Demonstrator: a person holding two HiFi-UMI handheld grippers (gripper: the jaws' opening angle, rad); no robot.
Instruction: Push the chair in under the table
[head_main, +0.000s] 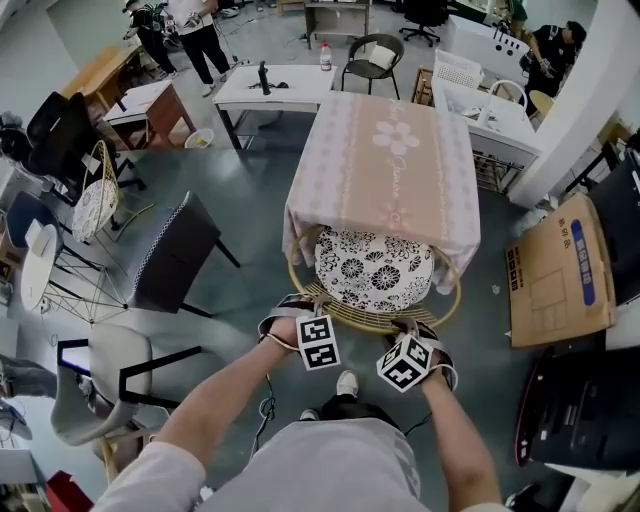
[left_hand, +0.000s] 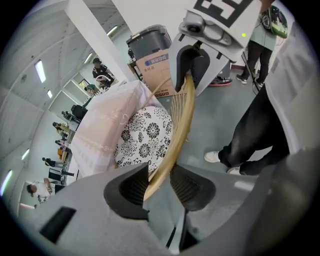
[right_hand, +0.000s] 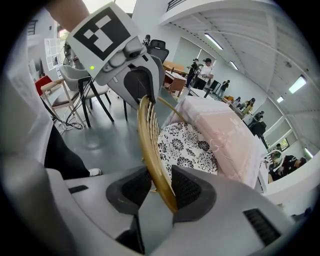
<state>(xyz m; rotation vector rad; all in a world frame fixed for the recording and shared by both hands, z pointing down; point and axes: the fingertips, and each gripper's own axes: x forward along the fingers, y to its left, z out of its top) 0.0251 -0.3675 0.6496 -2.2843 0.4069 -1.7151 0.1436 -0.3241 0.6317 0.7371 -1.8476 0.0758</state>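
A rattan chair with a black-and-white floral cushion (head_main: 375, 268) stands with its seat partly beneath the table (head_main: 385, 160), which wears a pink cloth. The chair's curved back rim (head_main: 370, 318) faces me. My left gripper (head_main: 293, 310) straddles the rim's left part and my right gripper (head_main: 412, 330) its right part. In the left gripper view the rim (left_hand: 177, 130) runs between the jaws of the left gripper (left_hand: 159, 182), with a gap at the right pad. In the right gripper view the rim (right_hand: 150, 145) rests against one pad of the right gripper (right_hand: 161, 189), the other pad standing clear.
A cardboard box (head_main: 560, 280) lies on the floor at the right, with a black case (head_main: 580, 410) nearer me. A dark grey chair (head_main: 175, 255) and a white chair (head_main: 100, 385) stand at the left. Behind the table are a white desk (head_main: 275, 90) and people.
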